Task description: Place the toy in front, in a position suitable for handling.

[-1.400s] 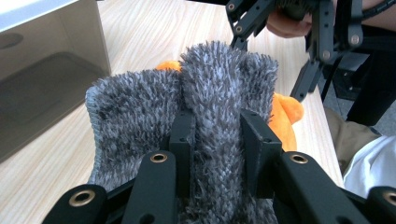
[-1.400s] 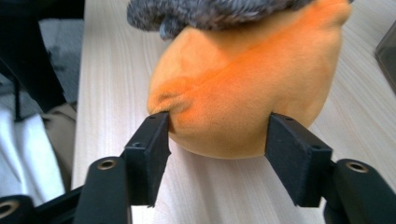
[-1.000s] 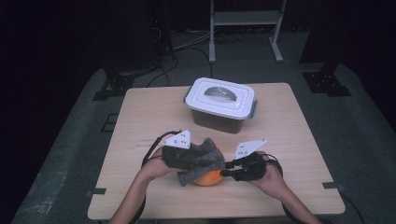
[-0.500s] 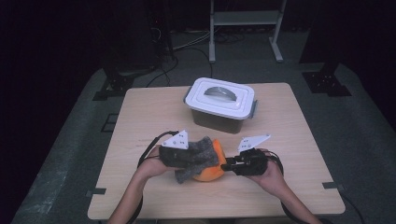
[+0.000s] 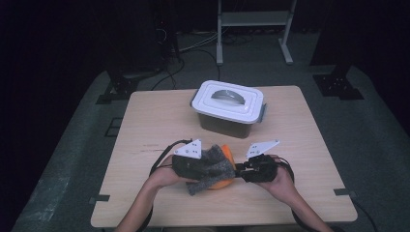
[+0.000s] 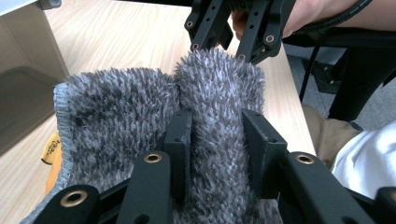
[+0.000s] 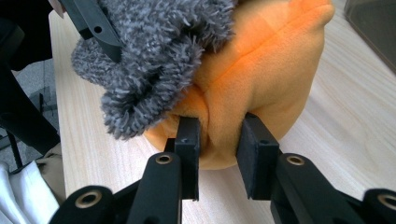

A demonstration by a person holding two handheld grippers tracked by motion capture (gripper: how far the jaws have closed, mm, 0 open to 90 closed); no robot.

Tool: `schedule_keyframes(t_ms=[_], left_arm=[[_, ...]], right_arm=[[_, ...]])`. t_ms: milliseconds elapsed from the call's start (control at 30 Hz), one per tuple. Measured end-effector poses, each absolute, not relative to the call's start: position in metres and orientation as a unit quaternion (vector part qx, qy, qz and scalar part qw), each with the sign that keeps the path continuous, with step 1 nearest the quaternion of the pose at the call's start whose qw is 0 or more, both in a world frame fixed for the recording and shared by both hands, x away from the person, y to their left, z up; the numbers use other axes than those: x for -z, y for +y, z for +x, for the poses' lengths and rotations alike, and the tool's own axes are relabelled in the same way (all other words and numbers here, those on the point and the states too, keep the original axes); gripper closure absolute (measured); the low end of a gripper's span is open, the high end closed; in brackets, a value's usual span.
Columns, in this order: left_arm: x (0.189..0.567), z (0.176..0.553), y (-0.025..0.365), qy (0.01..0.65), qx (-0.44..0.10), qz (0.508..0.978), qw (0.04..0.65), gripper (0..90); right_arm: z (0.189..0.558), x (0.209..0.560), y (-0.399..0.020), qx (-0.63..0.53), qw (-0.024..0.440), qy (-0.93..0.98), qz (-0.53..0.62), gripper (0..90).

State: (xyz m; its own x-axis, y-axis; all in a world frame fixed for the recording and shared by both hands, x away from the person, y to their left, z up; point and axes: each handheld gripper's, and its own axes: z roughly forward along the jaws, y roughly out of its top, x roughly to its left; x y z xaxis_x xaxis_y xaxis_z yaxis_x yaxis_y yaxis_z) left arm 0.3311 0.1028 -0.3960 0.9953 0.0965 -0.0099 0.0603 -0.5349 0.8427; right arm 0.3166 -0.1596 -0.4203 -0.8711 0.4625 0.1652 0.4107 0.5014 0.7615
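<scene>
Two grippers meeting near the front edge of the wooden table (image 5: 145,121), midway between its left and right edges. Left gripper (image 6: 217,140) clamping a fold of the fuzzy grey cloth (image 6: 116,121), pads pressing the pile from both sides, jaws having just been opening a little with the cloth between them. Right gripper (image 7: 218,154) pinching a bulge of the orange plush toy (image 7: 261,74), both pads sinking into the soft fabric. Grey cloth draping over the top and one side of the orange toy, touching it, its rolled edge hanging just beside the right gripper's pads. Toy resting on the table surface, partly covered. Seen from the high view, left gripper (image 5: 193,164) and right gripper (image 5: 251,170) facing each other across the bundle, forearms entering from the front edge. Sitting well apart, toward the back edge: lidded white plastic container (image 5: 228,107), its grey handle lying flat on the lid.
</scene>
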Motion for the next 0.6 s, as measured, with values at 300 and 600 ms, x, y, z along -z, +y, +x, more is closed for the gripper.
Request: schedule_keyframes(t_ms=[300,600], left_arm=[[0.394,0.343,0.125,0.092,-0.060,0.873,0.474,70.7],[0.400,0.346,0.127,0.099,-0.026,0.875,0.474,70.3]], right_arm=[[0.318,0.422,-0.163,-0.428,0.033,0.868,0.250,70.5],[0.318,0.417,-0.171,-0.447,0.023,0.866,0.223,42.8]])
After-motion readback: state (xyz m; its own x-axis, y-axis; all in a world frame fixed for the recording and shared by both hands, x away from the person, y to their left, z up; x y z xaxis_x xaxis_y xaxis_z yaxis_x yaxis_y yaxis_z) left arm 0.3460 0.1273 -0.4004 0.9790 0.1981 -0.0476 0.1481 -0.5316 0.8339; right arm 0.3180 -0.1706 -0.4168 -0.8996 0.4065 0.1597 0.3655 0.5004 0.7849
